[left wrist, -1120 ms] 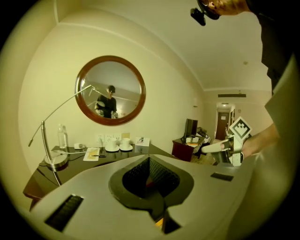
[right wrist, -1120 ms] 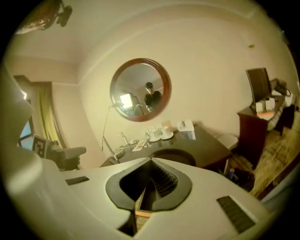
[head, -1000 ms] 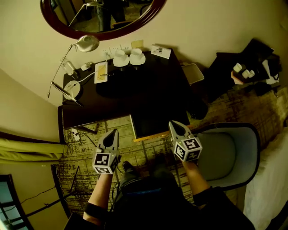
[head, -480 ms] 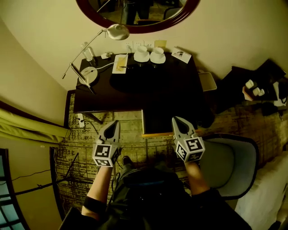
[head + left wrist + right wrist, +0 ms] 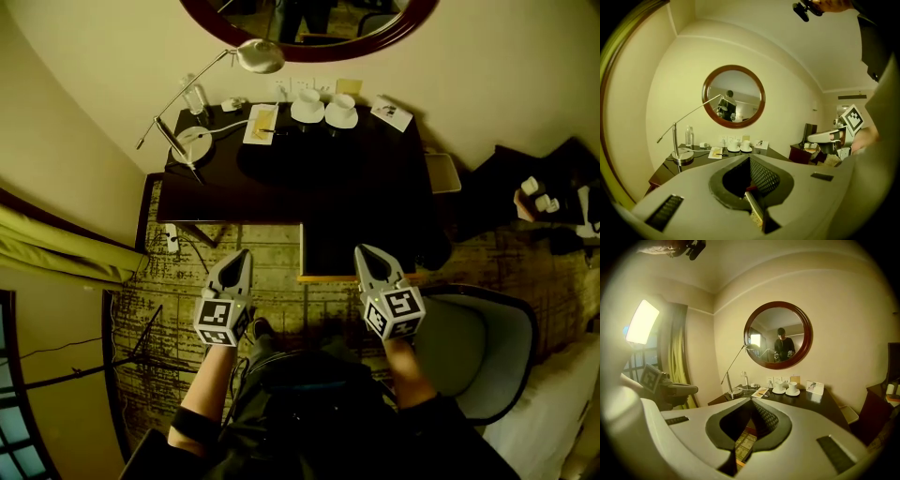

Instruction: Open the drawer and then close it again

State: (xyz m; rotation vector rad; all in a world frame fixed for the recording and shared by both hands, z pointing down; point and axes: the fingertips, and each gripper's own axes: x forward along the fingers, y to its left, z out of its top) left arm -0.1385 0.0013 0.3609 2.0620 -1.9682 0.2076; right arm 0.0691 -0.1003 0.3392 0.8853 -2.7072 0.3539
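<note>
The fingers of your left gripper [image 5: 750, 161] were pressed together on nothing, and so were those of your right gripper [image 5: 751, 403]. You held both in the air over the patterned carpet [image 5: 272, 251], short of the desk and pointing at it. By my judgement, shut, empty fingers suit a push better than a pinch.

Just ahead of the right gripper, the dark drawer with a pale wooden front edge [image 5: 328, 253] appeared to stand pulled out from under the dark glossy tabletop [image 5: 309, 178], so closing it looked like the step in hand. Its inside was too dark to show what it held.

Farther back by the wall stood two white cups on saucers [image 5: 307, 109] and a clear bottle [image 5: 194, 94]; you could not tell their contents. The grey padded chair [image 5: 469, 337] sat to your right, clear of the drawer's path.
</note>
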